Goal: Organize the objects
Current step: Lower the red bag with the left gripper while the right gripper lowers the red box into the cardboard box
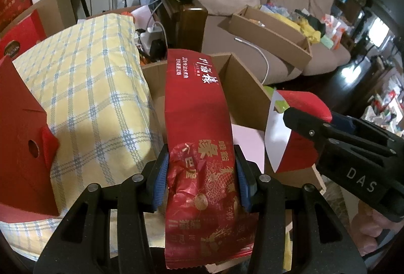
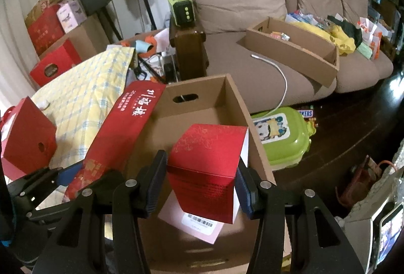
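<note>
- Far left, a red gift box point(image 1: 22, 127) with a round hole in its side sits on a yellow checked quilt point(image 1: 96, 87), which is spread just beside the open cardboard box point(image 2: 202, 107).
- The left gripper point(image 1: 200, 175) is clamped on a long red snack packet point(image 1: 197, 107); both blue pads point(image 1: 161, 178) press into its crumpled lower half. The packet juts forward, its far end over the cardboard box's left rim.
- In the right wrist view that same packet point(image 2: 121, 122) leans across the box's left wall.
- The right gripper point(image 2: 202, 184) grips a small red carton point(image 2: 209, 163) with white sides, fingers tight against both flanks. It hangs over the cardboard box's open mouth, above a pink sheet point(image 2: 192, 221) with a barcode label lying on the box floor.
- From the left wrist camera, the right gripper point(image 1: 287, 117) shows side-on with the carton point(image 1: 298, 127) in its jaws, just right of the packet.
- Right of the cardboard box, a green lidded container point(image 2: 280, 135) rests on the dark floor, near a brown sofa point(image 2: 252, 54) carrying a shallow cardboard tray point(image 2: 290, 52).
</note>
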Available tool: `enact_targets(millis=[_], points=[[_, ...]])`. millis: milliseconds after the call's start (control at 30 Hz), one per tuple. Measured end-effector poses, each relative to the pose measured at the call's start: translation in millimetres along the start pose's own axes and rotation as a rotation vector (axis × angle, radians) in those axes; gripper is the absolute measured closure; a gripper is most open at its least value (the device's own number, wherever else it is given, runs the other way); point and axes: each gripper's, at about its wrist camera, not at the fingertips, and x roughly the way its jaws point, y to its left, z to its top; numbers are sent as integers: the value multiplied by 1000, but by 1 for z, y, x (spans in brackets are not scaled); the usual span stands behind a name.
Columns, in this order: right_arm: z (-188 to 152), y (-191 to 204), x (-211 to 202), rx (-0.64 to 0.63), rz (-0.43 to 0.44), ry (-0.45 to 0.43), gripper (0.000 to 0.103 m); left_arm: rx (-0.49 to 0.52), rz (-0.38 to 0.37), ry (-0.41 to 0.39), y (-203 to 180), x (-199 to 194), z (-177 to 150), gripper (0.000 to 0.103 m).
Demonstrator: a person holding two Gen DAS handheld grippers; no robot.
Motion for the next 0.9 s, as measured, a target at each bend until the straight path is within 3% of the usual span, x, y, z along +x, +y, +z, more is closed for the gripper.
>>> enact_targets(millis=[100, 900], points=[[-2, -1, 4, 0, 0, 19, 52, 9, 26, 5, -2, 4, -3, 60], [-8, -7, 17, -1, -42, 94, 52, 49, -5, 49, -21, 20, -14, 60]])
